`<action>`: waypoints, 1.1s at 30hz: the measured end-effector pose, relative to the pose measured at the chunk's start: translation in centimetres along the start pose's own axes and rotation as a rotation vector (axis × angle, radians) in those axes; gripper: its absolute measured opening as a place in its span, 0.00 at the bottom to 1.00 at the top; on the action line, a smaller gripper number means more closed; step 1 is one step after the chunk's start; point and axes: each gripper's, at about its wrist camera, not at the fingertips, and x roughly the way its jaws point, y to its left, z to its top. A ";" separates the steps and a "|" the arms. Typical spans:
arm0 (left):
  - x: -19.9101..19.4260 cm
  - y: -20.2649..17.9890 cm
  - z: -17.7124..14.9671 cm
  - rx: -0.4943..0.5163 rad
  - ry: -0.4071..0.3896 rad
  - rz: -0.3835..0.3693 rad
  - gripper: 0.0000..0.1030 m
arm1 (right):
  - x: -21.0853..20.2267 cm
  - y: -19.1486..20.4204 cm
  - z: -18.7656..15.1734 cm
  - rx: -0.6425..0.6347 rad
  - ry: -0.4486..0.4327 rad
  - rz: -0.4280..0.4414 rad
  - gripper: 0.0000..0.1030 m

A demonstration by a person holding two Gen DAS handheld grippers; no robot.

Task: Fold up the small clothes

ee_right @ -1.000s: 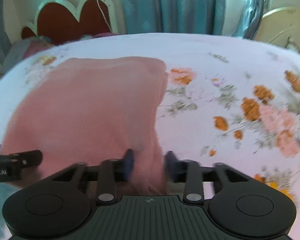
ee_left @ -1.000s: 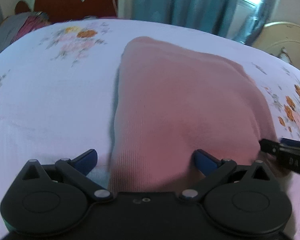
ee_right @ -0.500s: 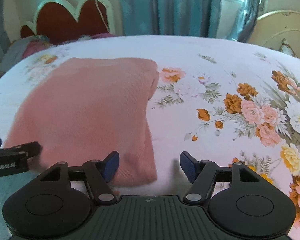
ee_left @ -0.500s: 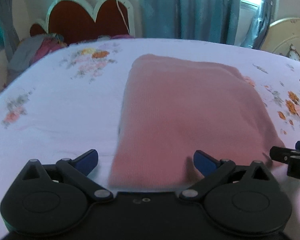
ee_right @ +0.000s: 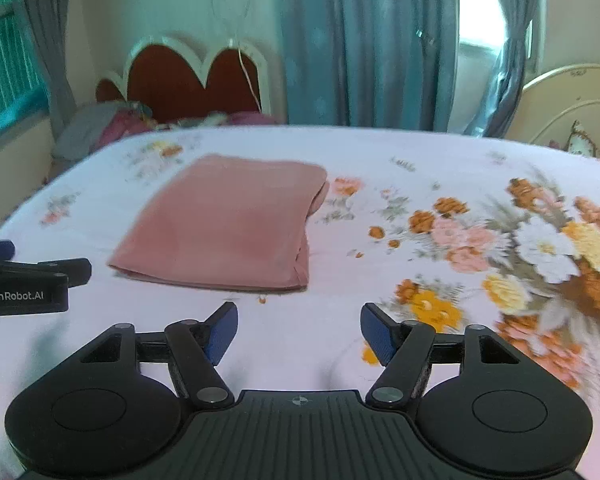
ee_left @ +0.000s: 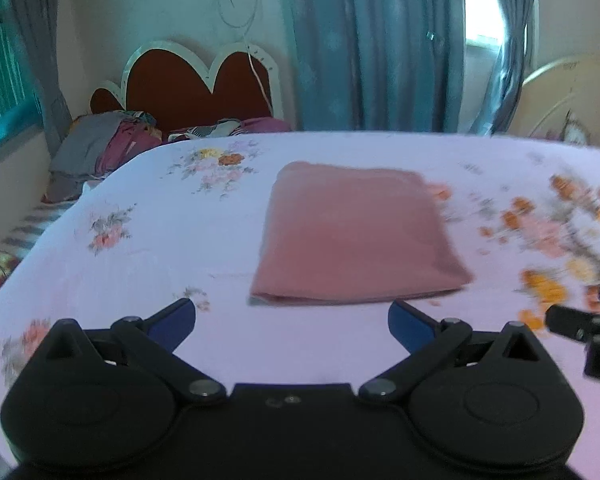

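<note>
A pink garment [ee_left: 356,236] lies folded into a flat rectangle on the flowered bedsheet [ee_left: 180,264]; it also shows in the right wrist view [ee_right: 228,224]. My left gripper [ee_left: 292,320] is open and empty, just short of the garment's near edge. My right gripper [ee_right: 298,330] is open and empty, a little back from the garment's near right corner. The right gripper's tip shows at the right edge of the left wrist view [ee_left: 580,324], and the left gripper shows at the left edge of the right wrist view [ee_right: 28,280].
A red heart-shaped headboard [ee_left: 196,88] and a pile of clothes [ee_left: 100,148] stand at the far left of the bed. Blue curtains [ee_left: 372,44] hang behind. A cream bed frame [ee_right: 572,108] stands at the far right. The bedsheet's flower print [ee_right: 540,248] covers its right side.
My right gripper opened and let go of the garment's edge. Both grippers pulled back towards me, so the folded garment now lies farther off and clear of both jaws.
</note>
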 end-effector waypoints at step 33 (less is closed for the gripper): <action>-16.3 1.9 -5.5 -0.115 -0.075 -0.014 1.00 | -19.6 1.3 -5.1 -0.010 -0.267 -0.009 0.97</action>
